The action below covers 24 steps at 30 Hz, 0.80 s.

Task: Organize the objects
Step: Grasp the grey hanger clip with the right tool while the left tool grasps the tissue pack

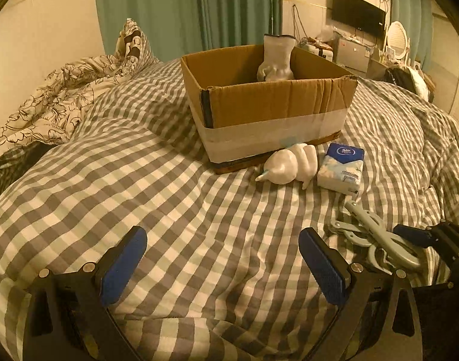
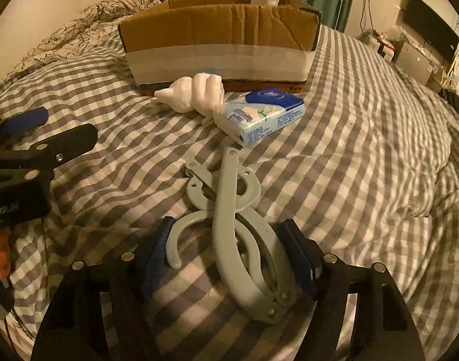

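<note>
A bed (image 1: 175,198) covered in a grey and white checked quilt fills both views. Toward its far side stands an open cardboard box (image 1: 268,102) with a band of pale tape around its lower half. A white glove (image 1: 276,58) stands upright inside the box, against the far wall.

Just in front of the box lies a white shell (image 1: 289,164), and touching its right side is a blue and white tissue pack (image 1: 342,168). Nearer the cameras lies a folded grey hanger (image 2: 238,228) with a curved hook.

The left gripper (image 1: 222,266) hovers over bare quilt, well to the left of the hanger, its blue-padded fingers wide apart and holding nothing.

The right gripper (image 2: 229,258) is low over the hanger, one finger on each side of its folded arms. The fingers are apart; whether they touch the hanger cannot be told.

A floral duvet (image 1: 58,99) is bunched at the far left.
</note>
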{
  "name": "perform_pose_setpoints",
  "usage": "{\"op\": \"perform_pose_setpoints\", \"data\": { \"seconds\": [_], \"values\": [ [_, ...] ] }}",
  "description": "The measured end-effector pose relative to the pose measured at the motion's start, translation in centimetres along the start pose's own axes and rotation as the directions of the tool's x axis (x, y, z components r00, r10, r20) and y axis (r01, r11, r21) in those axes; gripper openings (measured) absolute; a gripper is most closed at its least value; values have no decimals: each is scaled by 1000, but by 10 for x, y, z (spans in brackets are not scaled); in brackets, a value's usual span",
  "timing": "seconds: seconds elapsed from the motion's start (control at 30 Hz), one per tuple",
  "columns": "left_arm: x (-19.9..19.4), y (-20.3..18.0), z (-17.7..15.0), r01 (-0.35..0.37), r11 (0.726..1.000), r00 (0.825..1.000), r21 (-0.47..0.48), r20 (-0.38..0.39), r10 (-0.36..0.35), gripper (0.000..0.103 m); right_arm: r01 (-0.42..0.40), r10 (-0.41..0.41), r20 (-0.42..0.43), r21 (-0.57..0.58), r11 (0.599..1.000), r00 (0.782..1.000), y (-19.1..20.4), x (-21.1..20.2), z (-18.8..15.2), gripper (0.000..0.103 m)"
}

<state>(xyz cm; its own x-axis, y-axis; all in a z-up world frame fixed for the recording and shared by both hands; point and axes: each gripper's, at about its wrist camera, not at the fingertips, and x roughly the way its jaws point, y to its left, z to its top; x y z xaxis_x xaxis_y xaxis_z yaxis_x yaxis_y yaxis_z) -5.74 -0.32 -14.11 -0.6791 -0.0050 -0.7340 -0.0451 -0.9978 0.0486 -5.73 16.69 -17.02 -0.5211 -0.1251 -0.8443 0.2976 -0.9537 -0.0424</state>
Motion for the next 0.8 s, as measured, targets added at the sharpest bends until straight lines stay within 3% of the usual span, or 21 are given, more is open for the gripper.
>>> {"op": "perform_pose_setpoints", "data": {
  "seconds": [0.07, 0.1, 0.13, 0.33, 0.47, 0.8],
  "values": [
    [-2, 0, 1, 4, 1000, 1000, -3, 2, -4, 103, 11, -11, 16, -6, 1000, 1000, 0, -9, -1, 70],
    [-3, 0, 1, 4, 1000, 1000, -4, 3, -4, 103, 12, -12, 26, -4, 1000, 1000, -3, -14, -1, 56],
    [-3, 0, 2, 5, 1000, 1000, -6, 3, -5, 103, -1, 1, 42, -3, 1000, 999, -4, -22, 0, 34],
    [-5, 0, 5, 8, 1000, 1000, -9, 2, -8, 103, 23, -24, 64, 21, 1000, 998, -17, -38, 8, 27],
    [-5, -4, 12, 22, 1000, 1000, -13, -1, -23, 103, 41, -43, 110, 20, 999, 993, -28, -54, 17, 7],
    [17, -64, 42, 110, 992, 994, 61, -12, -110, 103, 51, -61, 206, 53, 997, 977, -82, -79, 62, 4]
  ]
}}
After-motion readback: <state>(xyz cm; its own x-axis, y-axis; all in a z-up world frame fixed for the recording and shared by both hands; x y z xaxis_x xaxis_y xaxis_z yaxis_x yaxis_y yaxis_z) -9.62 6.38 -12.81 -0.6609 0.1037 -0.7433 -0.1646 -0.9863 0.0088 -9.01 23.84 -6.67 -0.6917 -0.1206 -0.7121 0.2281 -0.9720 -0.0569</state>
